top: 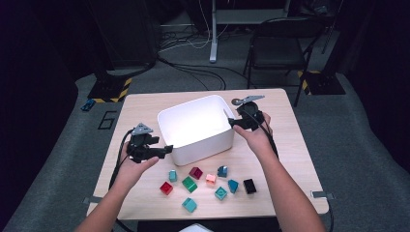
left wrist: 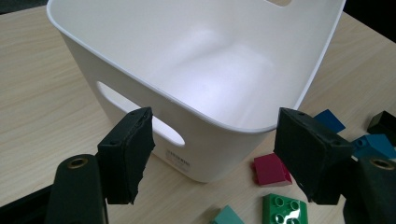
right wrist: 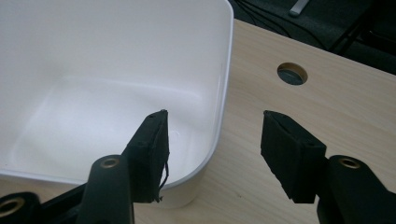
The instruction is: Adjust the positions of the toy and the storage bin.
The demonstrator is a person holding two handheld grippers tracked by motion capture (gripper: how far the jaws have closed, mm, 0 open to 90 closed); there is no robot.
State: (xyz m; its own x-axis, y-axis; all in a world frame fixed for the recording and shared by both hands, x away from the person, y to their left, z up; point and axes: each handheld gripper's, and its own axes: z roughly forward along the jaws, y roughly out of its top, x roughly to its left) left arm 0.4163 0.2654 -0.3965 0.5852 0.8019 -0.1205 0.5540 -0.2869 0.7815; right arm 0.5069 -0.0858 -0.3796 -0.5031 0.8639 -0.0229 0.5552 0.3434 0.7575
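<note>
An empty white bin [top: 203,147] stands in the middle of the wooden table [top: 145,108]. My left gripper [top: 168,149] is open at the bin's near left corner. In the left gripper view the bin [left wrist: 210,149] shows ahead between the wide black jaws of the left gripper [left wrist: 212,135], with neither pad touching it. My right gripper [top: 232,122] is open at the bin's right rim. In the right gripper view, one jaw of the right gripper [right wrist: 215,144] hangs over the inside of the bin [right wrist: 226,70] and the other outside, without pressing the wall.
Several small blocks lie in front of the bin, among them a red one [top: 166,188], a green one [top: 189,184] and a black one [top: 249,185]. A round hole [top: 236,102] pierces the table behind the right gripper. A folding chair [top: 280,38] stands beyond the table.
</note>
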